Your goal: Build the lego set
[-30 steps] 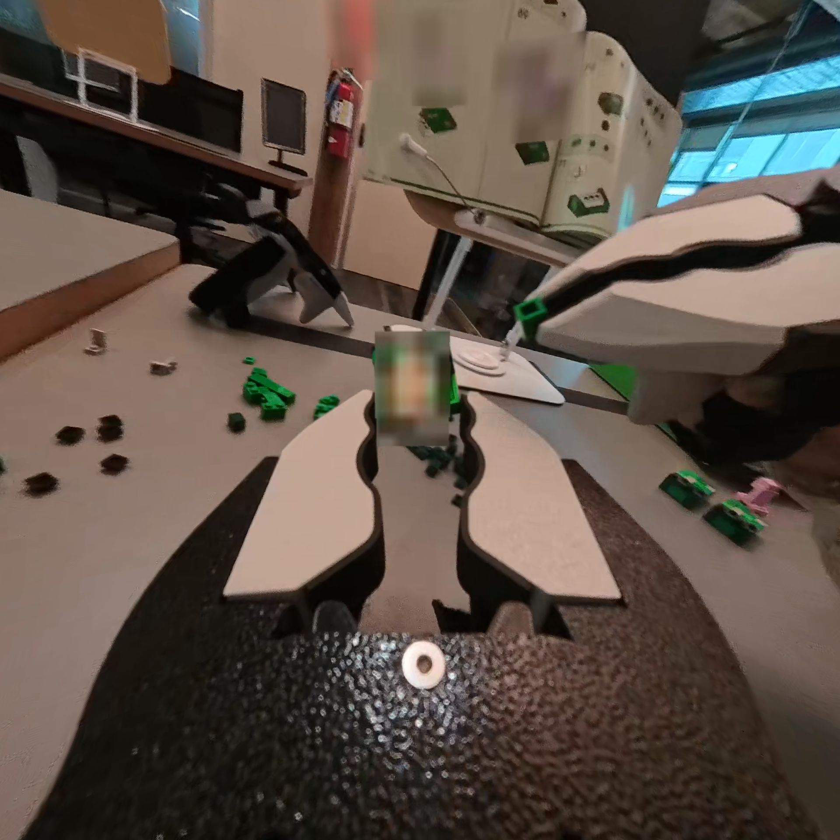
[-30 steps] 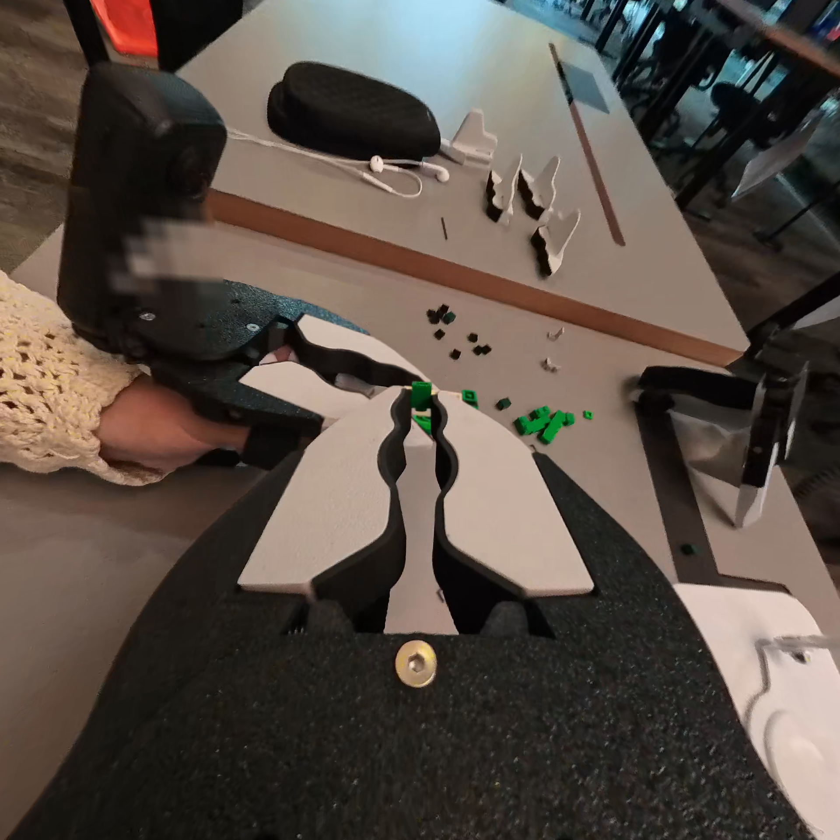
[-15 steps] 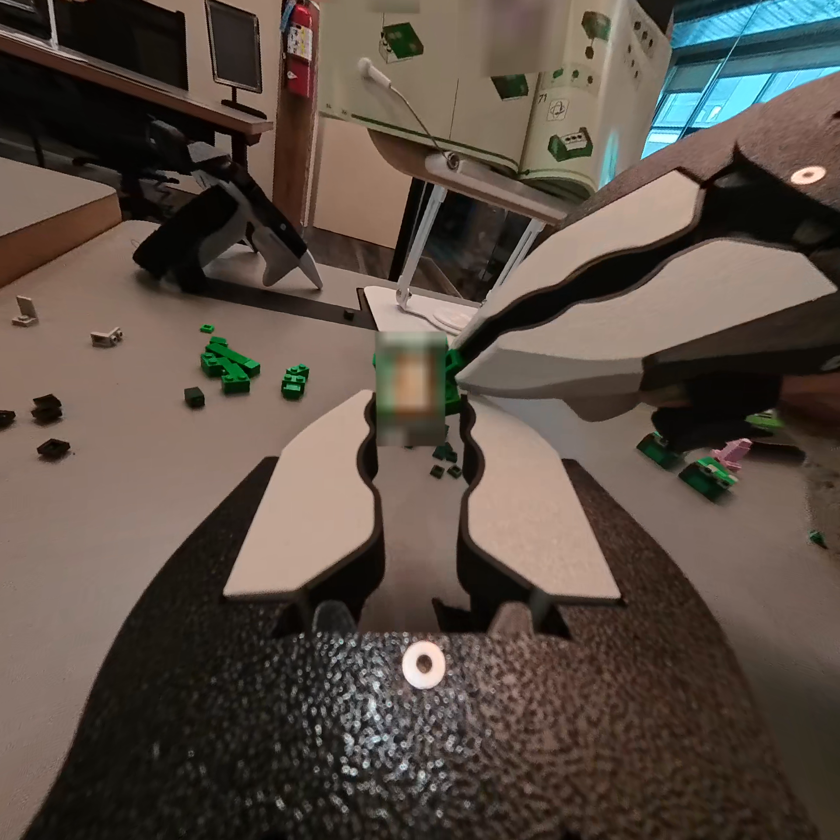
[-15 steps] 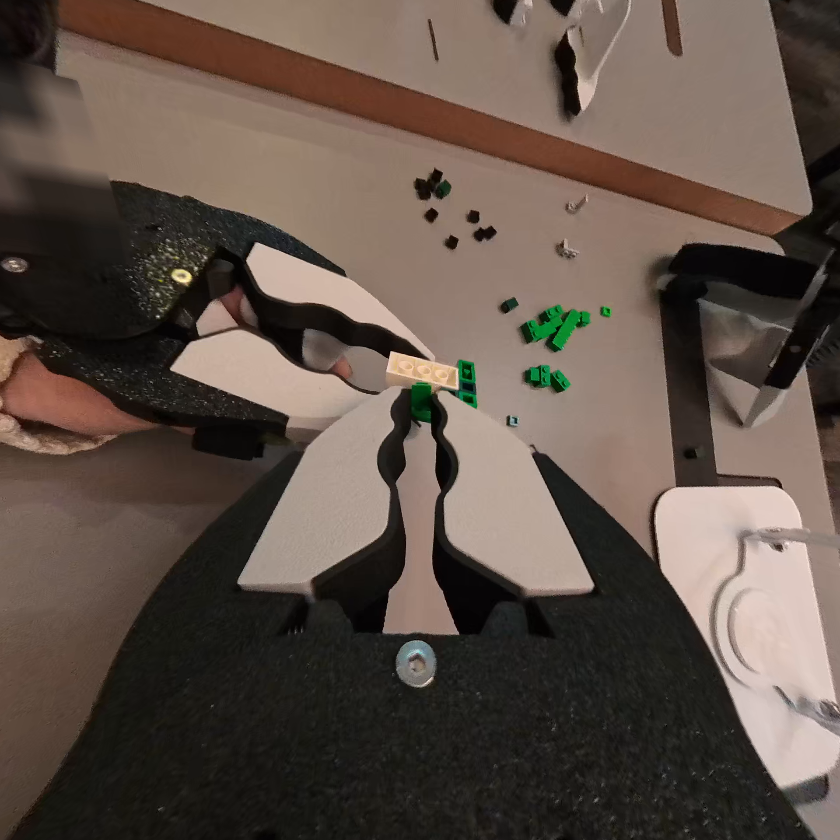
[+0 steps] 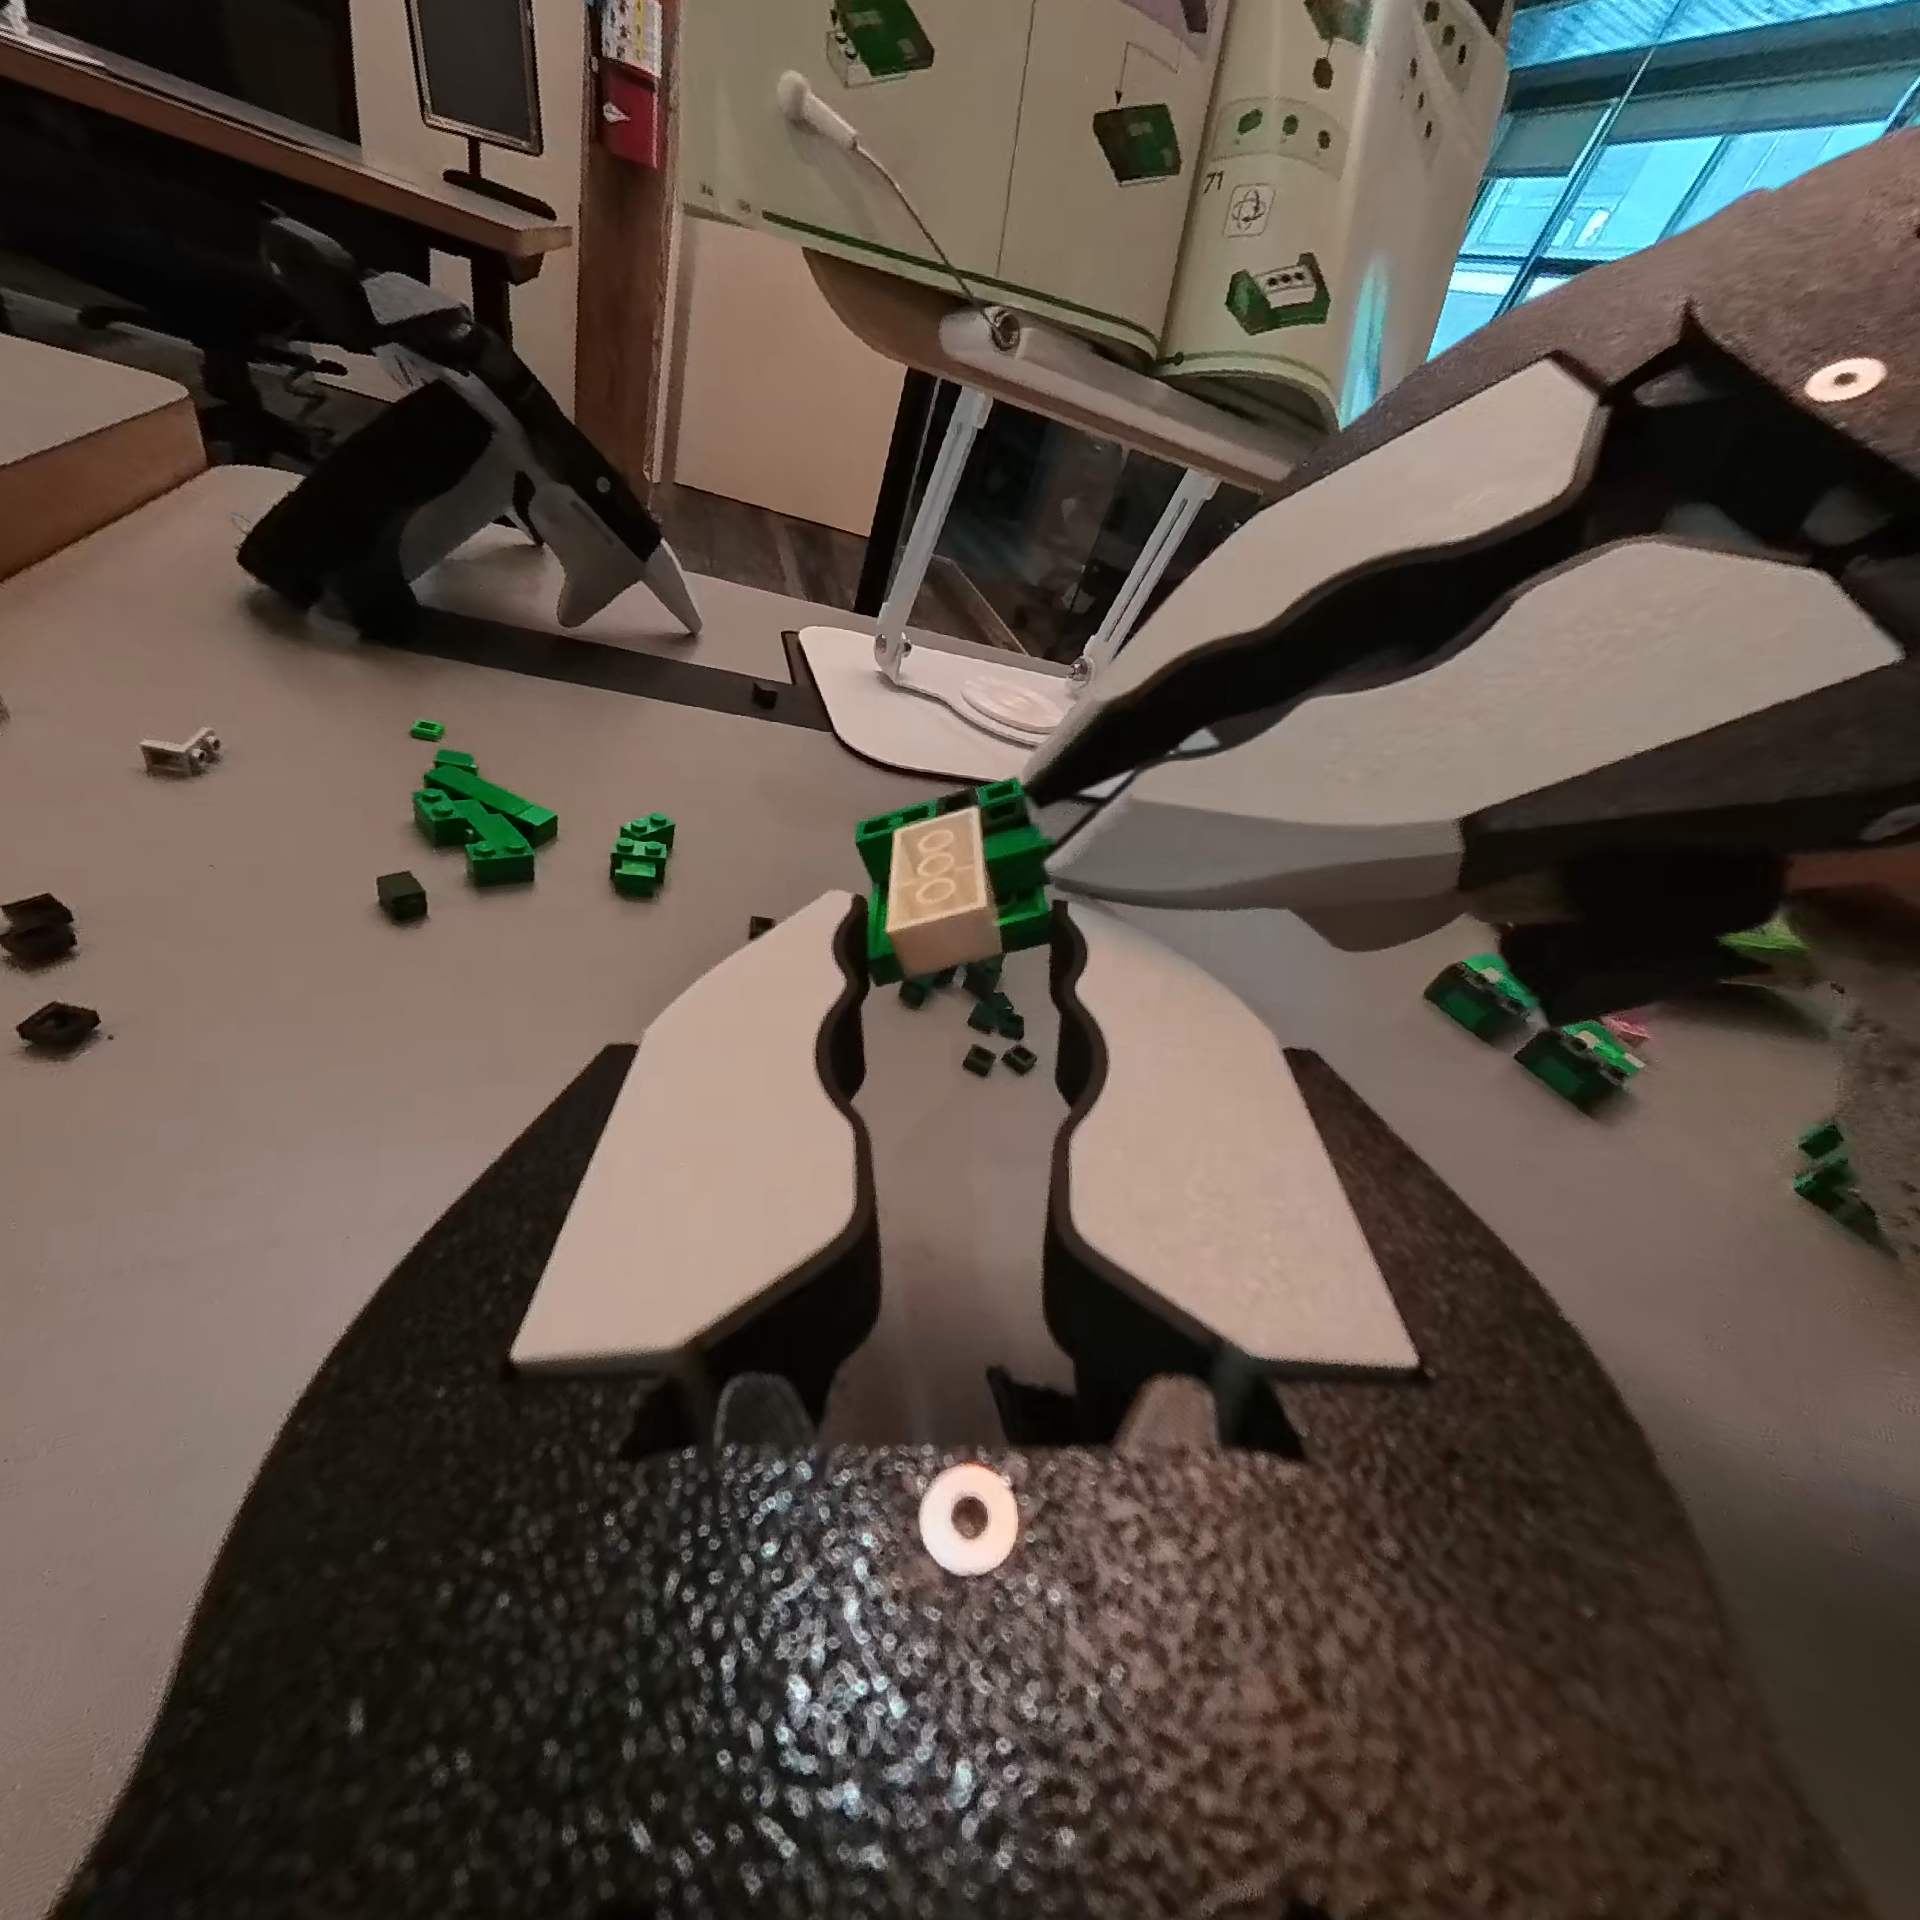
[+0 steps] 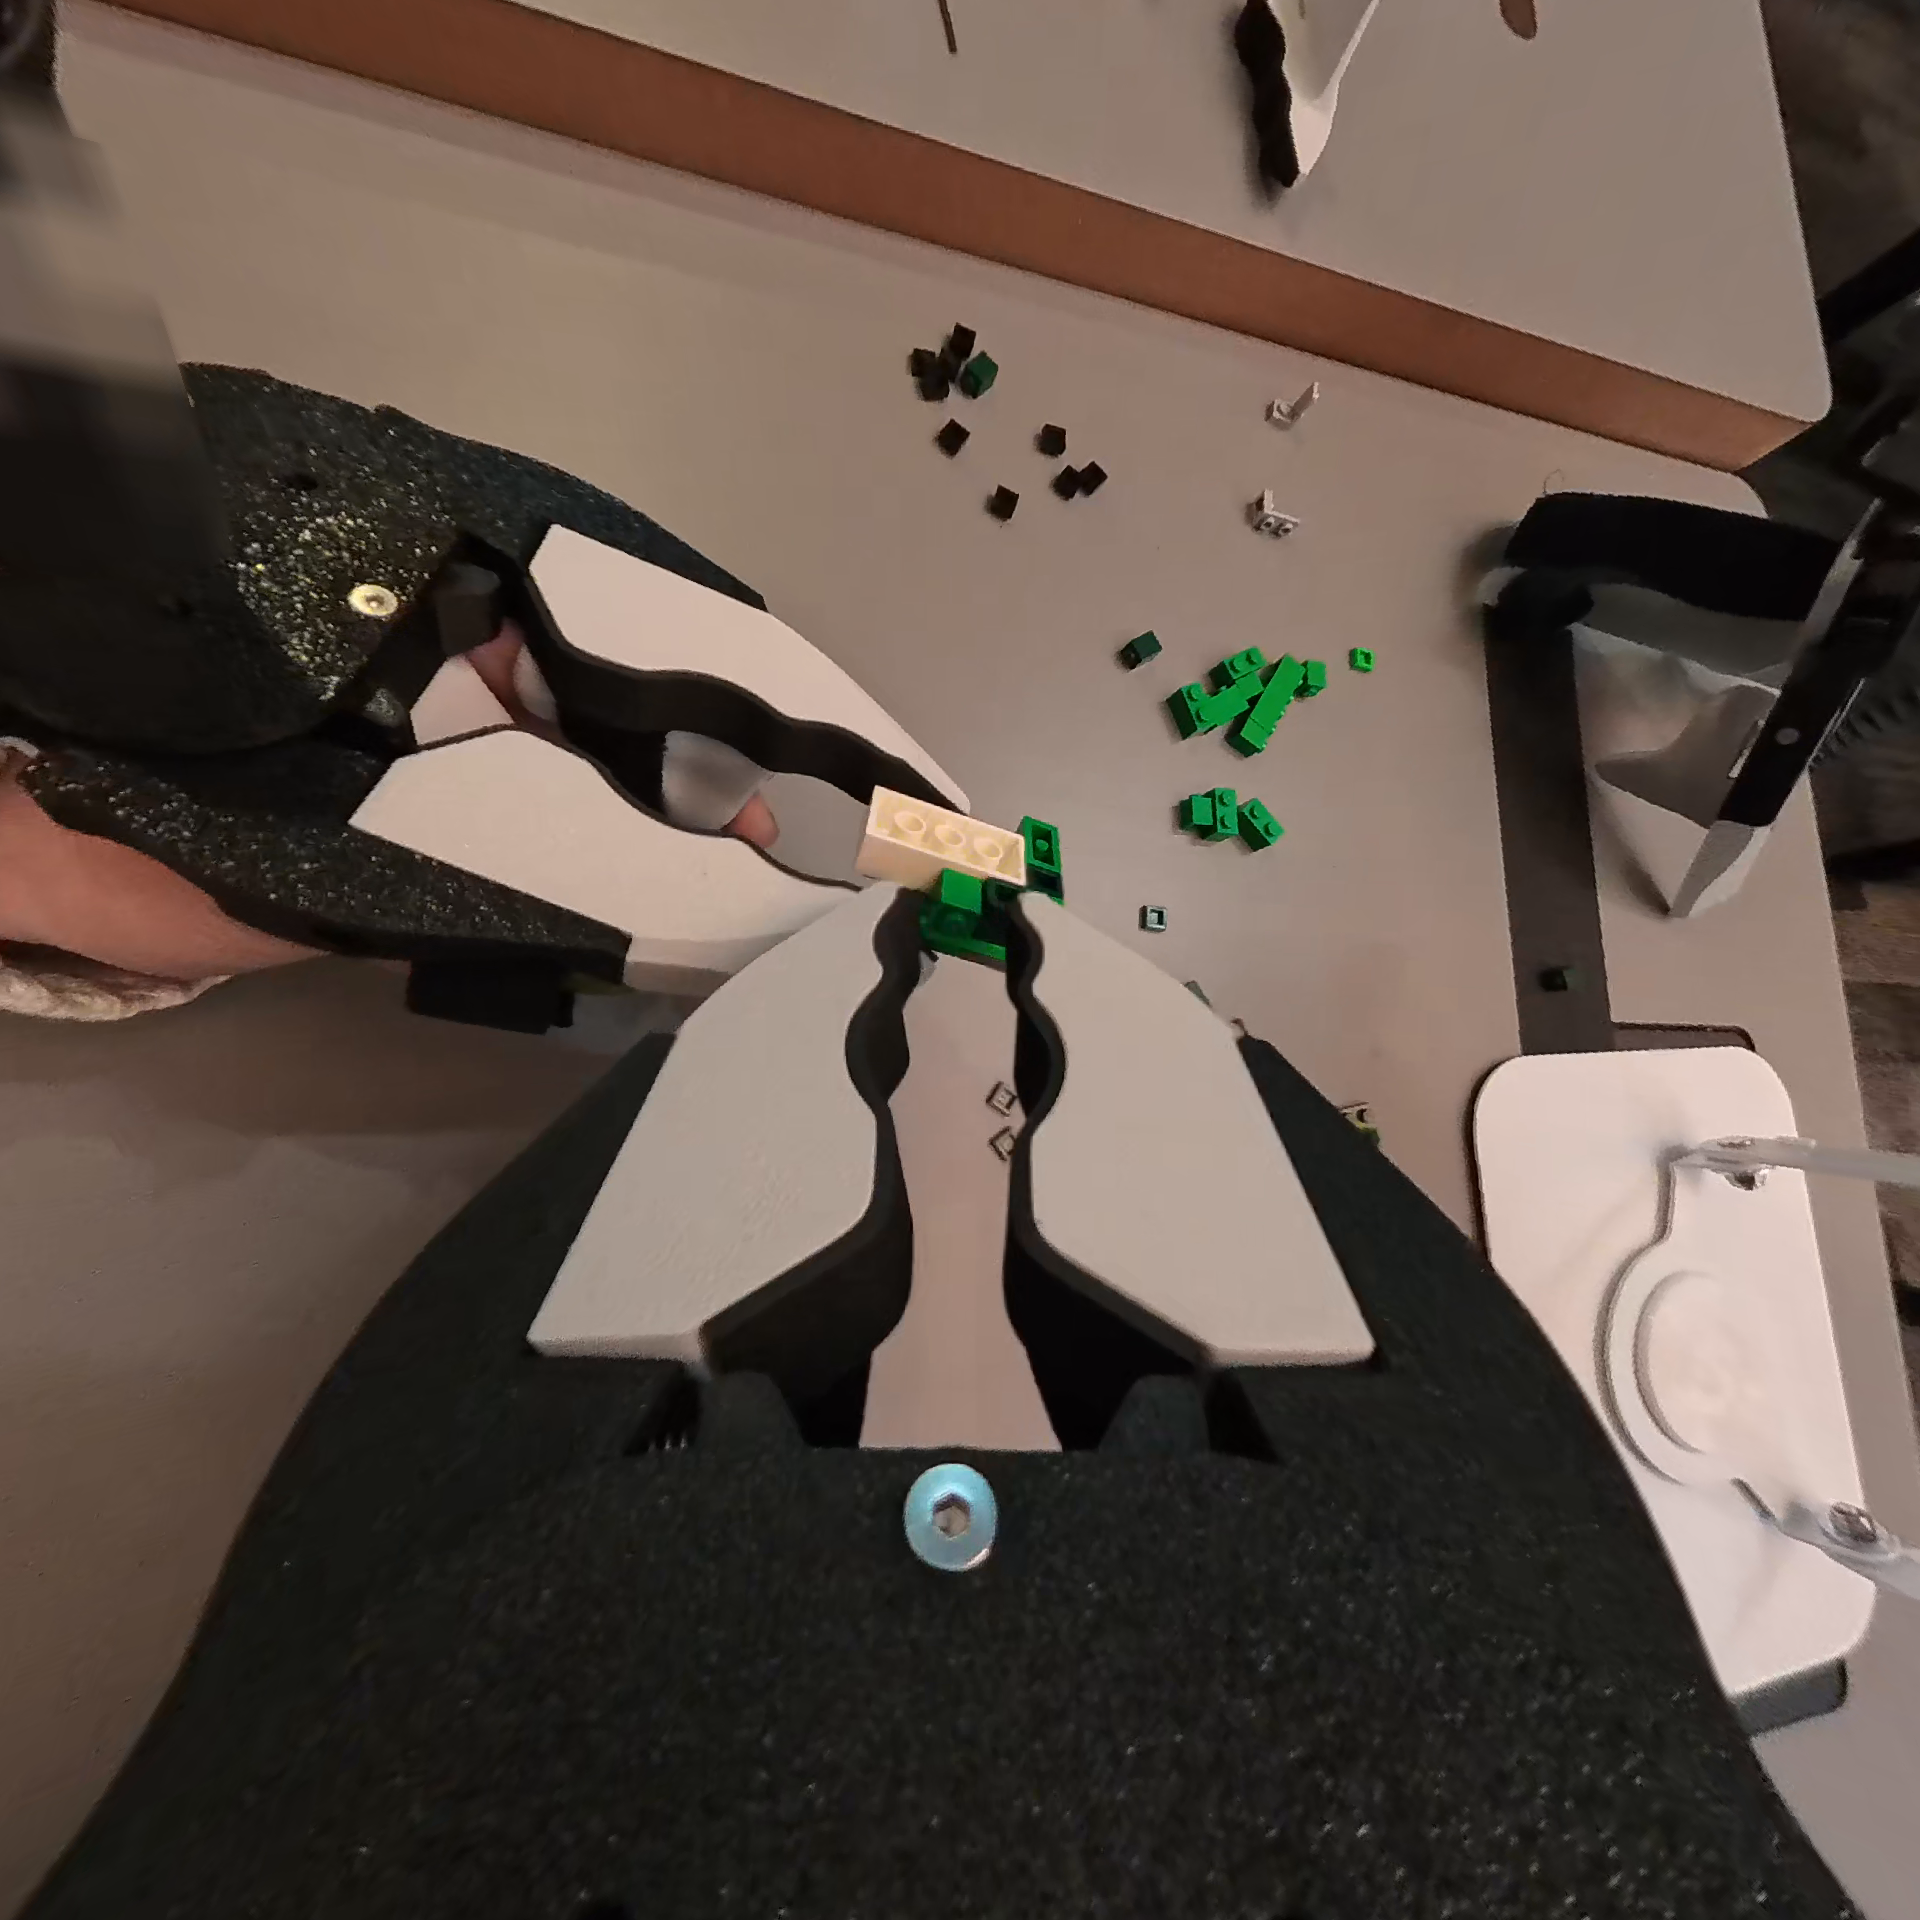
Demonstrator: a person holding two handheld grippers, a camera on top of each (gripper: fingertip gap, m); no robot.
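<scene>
My left gripper (image 5: 956,920) is shut on a small assembly: a cream three-stud brick (image 5: 935,883) fixed to green bricks (image 5: 1023,862), held above the grey table. In the right wrist view the left gripper (image 6: 914,847) comes in from the left with the cream brick (image 6: 935,844) and a dark green part (image 6: 1042,852). My right gripper (image 6: 958,906) has its tips close around a small green brick (image 6: 956,914) pressed against that assembly. In the left wrist view the right gripper (image 5: 1039,831) reaches in from the right, touching the assembly's far top corner (image 5: 1000,798).
Loose green bricks (image 6: 1242,701) and black pieces (image 6: 997,436) lie beyond the grippers. An instruction booklet (image 5: 1091,156) stands on a white stand (image 6: 1662,1351) at the right. A spare gripper (image 5: 447,520) rests at the back. Small green builds (image 5: 1527,1029) sit to the right. Only a small space, under 4 cm, lies between the two pairs of fingers.
The right gripper brought its small green brick from the air down onto the held assembly. Its jaws stand slightly wider than half a second ago. The left gripper kept its grip.
</scene>
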